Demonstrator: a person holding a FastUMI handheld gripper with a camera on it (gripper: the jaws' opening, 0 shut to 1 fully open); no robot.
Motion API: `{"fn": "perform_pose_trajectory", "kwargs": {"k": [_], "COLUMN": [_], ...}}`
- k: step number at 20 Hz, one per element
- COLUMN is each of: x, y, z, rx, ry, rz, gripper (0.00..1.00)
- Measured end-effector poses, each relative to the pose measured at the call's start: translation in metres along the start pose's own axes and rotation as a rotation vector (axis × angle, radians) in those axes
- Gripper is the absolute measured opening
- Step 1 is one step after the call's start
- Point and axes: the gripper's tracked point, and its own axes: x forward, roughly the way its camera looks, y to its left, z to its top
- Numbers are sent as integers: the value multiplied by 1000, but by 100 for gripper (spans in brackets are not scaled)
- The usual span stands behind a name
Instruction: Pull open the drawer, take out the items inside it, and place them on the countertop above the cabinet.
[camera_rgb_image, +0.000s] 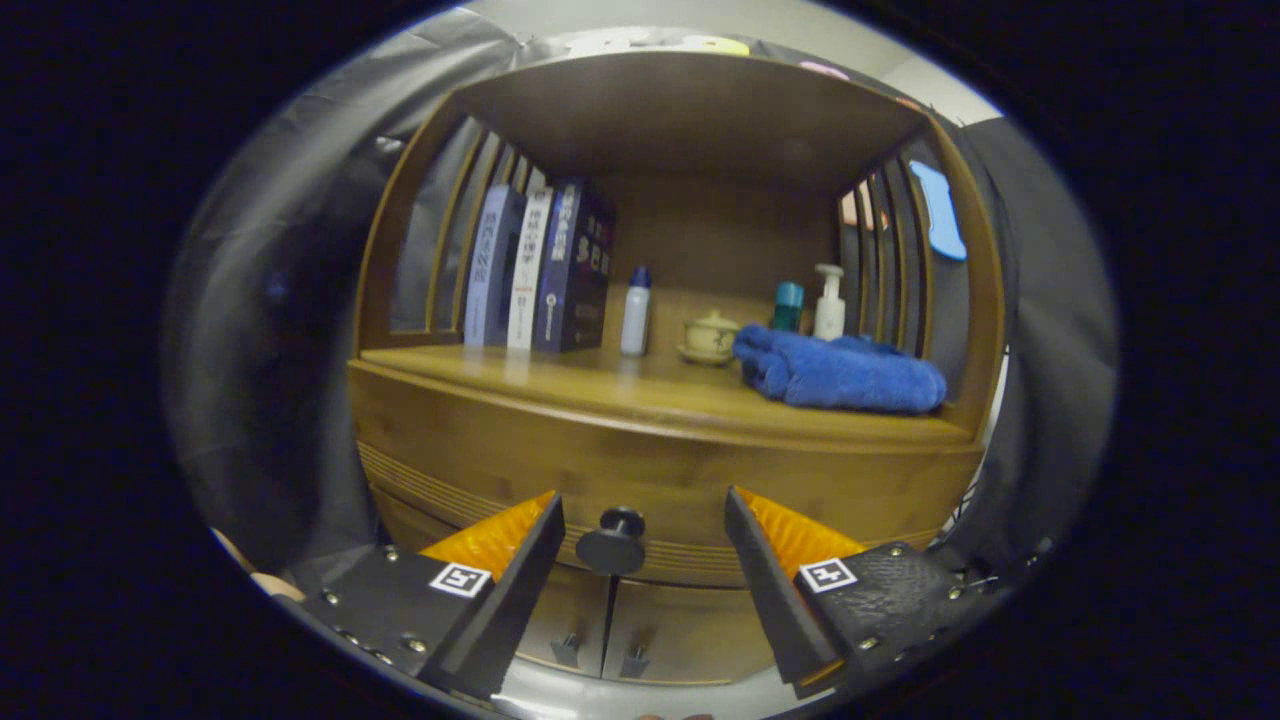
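Observation:
A wooden cabinet stands ahead of me with its drawer (660, 480) closed under the countertop (600, 395). A dark round knob (612, 540) sticks out of the drawer front. My gripper (645, 515) is open, its two fingers spread to either side of the knob and not touching it. The knob sits between the fingertips, slightly left of their middle. What lies inside the drawer is hidden.
On the countertop stand three books (535, 270), a white bottle with a blue cap (636, 312), a small lidded cup on a saucer (710, 338), a teal-capped bottle (788, 305), a pump bottle (828, 302) and a folded blue towel (835, 372). Two small doors (640, 630) sit below the drawer.

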Motion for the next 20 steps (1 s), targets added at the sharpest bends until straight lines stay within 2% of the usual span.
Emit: {"fn": "perform_pose_trajectory", "kwargs": {"k": [3, 7, 8, 11, 12, 14, 17, 18, 20], "x": [15, 25, 24, 18, 22, 22, 18, 21, 24], "y": [4, 3, 0, 5, 12, 13, 10, 12, 10], "z": [-23, -31, -31, -30, -35, -34, -38, -40, -49], "rx": [27, 37, 32, 56, 84, 113, 128, 152, 164], "ry": [62, 71, 79, 94, 108, 110, 129, 145, 168], "rz": [-8, -54, -71, -66, -39, -71, -105, -110, -115], "gripper": [97, 90, 76, 70, 66, 41, 40, 35, 35]}}
